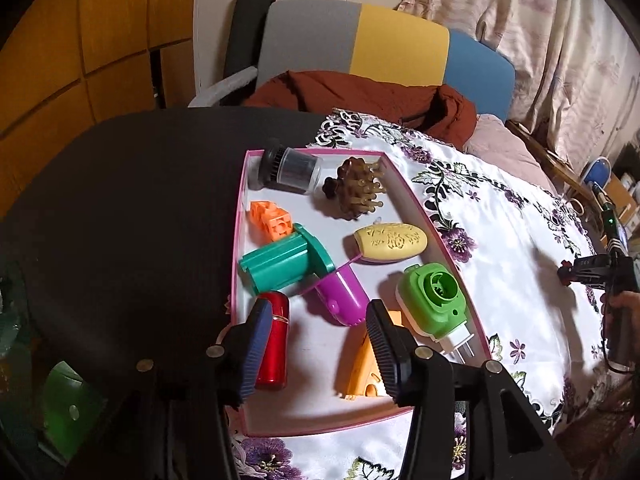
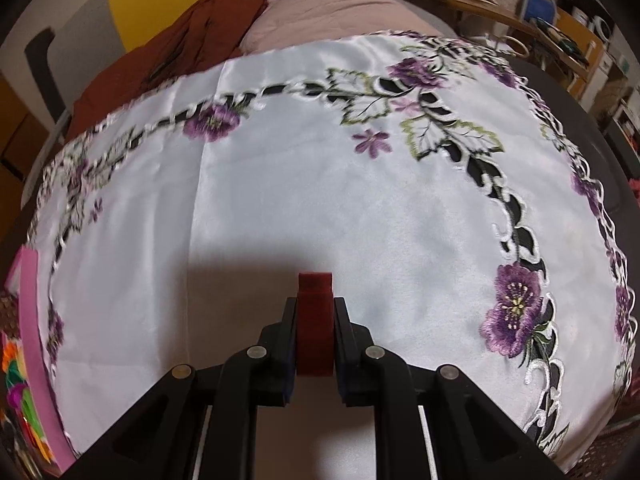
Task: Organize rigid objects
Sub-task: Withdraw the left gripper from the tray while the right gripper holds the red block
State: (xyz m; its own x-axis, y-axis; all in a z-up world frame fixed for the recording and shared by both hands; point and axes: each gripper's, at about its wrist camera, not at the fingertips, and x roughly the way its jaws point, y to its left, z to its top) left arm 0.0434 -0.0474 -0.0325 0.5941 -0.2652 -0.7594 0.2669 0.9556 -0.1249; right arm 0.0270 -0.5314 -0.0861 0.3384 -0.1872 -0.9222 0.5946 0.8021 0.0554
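Left gripper (image 1: 316,344) hangs over the near end of a pink-rimmed white tray (image 1: 239,216), jaws part open with nothing gripped between them. A red cylinder (image 1: 274,340) lies just beside the inner face of the left finger (image 1: 252,350); whether they touch cannot be told. An orange plastic block (image 1: 360,364) is partly hidden behind the right finger (image 1: 384,354). Just beyond the fingertips lie a purple capsule-shaped piece (image 1: 340,296) and a teal spool-like piece (image 1: 286,262), with a green plug-in device (image 1: 434,300) to the right by the tray wall. Farther out sit a yellow embossed oval (image 1: 390,242), a small orange lattice block (image 1: 270,218), a brown bristled brush (image 1: 356,188) and a black-capped clear cylinder (image 1: 290,170) in the far corner. The tray rests partly on a dark table (image 1: 132,200) and partly on a white tablecloth (image 1: 500,248) embroidered with purple flowers. Right gripper (image 2: 315,312) is clamped tight on a dark red block (image 2: 315,320), which stands upright between the pads and projects past the fingertips, over bare cloth. The tray's pink rim (image 2: 34,312) sits far to its left; in the left wrist view this gripper (image 1: 568,272) appears well apart from the tray, at the right edge.
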